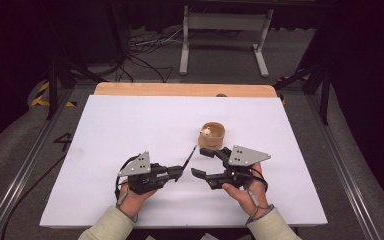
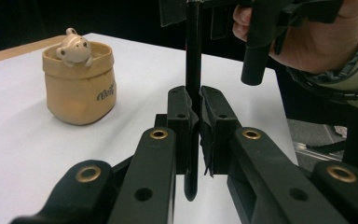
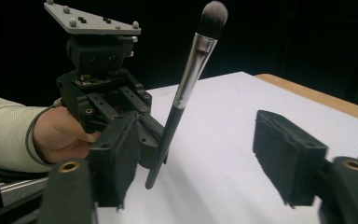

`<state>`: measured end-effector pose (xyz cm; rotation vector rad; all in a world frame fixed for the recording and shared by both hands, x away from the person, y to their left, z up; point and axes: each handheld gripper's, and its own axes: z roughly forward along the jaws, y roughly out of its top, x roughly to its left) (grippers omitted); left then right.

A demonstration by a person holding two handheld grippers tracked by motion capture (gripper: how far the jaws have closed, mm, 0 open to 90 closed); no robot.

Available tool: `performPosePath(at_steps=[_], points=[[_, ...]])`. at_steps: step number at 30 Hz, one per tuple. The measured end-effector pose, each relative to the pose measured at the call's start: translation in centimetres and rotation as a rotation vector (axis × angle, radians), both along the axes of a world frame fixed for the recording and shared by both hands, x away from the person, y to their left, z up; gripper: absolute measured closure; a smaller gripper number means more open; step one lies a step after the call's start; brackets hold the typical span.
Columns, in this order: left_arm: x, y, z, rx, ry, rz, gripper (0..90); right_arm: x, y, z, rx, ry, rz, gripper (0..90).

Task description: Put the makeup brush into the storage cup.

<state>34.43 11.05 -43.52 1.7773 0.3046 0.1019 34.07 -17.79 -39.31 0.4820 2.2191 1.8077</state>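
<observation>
A make-up brush [image 3: 186,88] with a black handle, silver ferrule and dark bristles stands tilted, bristles uppermost. My left gripper [image 2: 193,114] is shut on its lower handle [image 2: 192,56], with the handle's end poking out below the jaws. In the high view the brush [image 1: 187,159] slants up from the left gripper [image 1: 176,173]. My right gripper [image 1: 203,163] is open just right of it, jaws spread wide; in its own view the right gripper [image 3: 203,163] has the brush close to one jaw, not touching. A small tan pot [image 1: 212,135] with a bear figure [image 2: 73,46] sits just beyond.
A white sheet [image 1: 130,130] covers the table, with a wooden edge [image 1: 180,89] along the far side. Cables and a white stand's legs [image 1: 222,45] lie on the floor beyond. The person's hands and pale sleeves [image 1: 107,227] enter from the near edge.
</observation>
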Motion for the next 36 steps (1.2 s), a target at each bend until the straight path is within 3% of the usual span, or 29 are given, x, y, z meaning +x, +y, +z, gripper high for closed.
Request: performPosePath(at_steps=[8, 13, 23, 36], points=[[-0.1, -0.2, -0.1, 0.01, -0.008, -0.01, 83.4, 0.3, 0.9, -0.2, 0.001, 0.028, 0.041, 55.5], [-0.2, -0.3, -0.1, 0.012, -0.009, -0.01, 83.4, 0.5, 1.2, -0.3, 0.026, 0.049, 0.063, 65.7], [-0.3, -0.4, -0.1, 0.017, -0.024, -0.019, 83.4, 0.7, 1.3, -0.6, 0.062, 0.078, 0.089, 81.2], [-0.4, -0.3, 0.1, 0.01, -0.042, -0.03, 82.1, 0.6, 1.4, -0.2, 0.085, 0.101, 0.128, 83.9]])
